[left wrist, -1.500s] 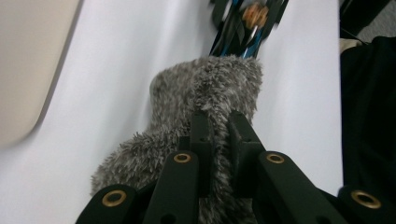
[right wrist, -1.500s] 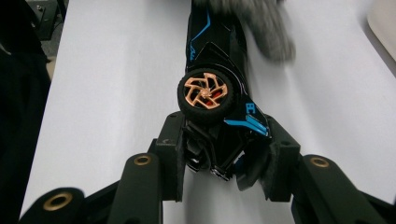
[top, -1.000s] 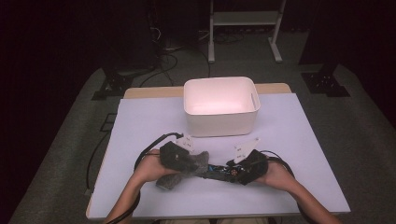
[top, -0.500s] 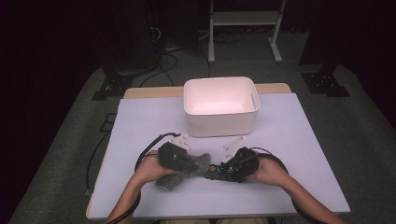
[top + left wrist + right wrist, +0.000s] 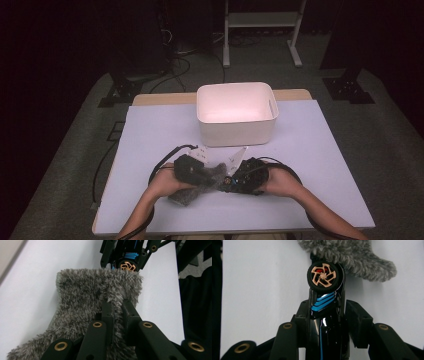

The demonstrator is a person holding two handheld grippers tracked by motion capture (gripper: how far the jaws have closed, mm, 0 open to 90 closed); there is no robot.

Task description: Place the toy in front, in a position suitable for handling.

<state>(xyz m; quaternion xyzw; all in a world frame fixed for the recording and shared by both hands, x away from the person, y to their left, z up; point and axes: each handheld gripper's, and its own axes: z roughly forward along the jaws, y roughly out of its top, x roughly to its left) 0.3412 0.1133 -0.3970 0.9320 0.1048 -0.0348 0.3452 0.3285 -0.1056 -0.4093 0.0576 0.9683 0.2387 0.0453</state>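
A grey furry sock (image 5: 82, 297) lies on the pale table near its front edge. My left gripper (image 5: 117, 306) is shut on a fold of its pile; from above, that gripper (image 5: 200, 172) sits over the sock (image 5: 185, 196). My right gripper (image 5: 328, 312) is shut on a glossy black toy car (image 5: 324, 325) with blue stripes. The car's gold-spoked wheel (image 5: 322, 275) presses against the sock's edge (image 5: 352, 255). In the left gripper view the same wheel (image 5: 127, 265) pokes out just beyond the fur. From above, the right gripper (image 5: 237, 177) sits close beside the left one.
A white plastic bin (image 5: 235, 131) stands at the back middle of the table (image 5: 325, 165), a short way beyond the grippers. Black cables loop beside both hands. Dark floor and a metal stand base (image 5: 260, 30) lie behind the table.
The right hand has carried the car leftward until it meets the sock. The left gripper has stayed in place with the sock in its grip.
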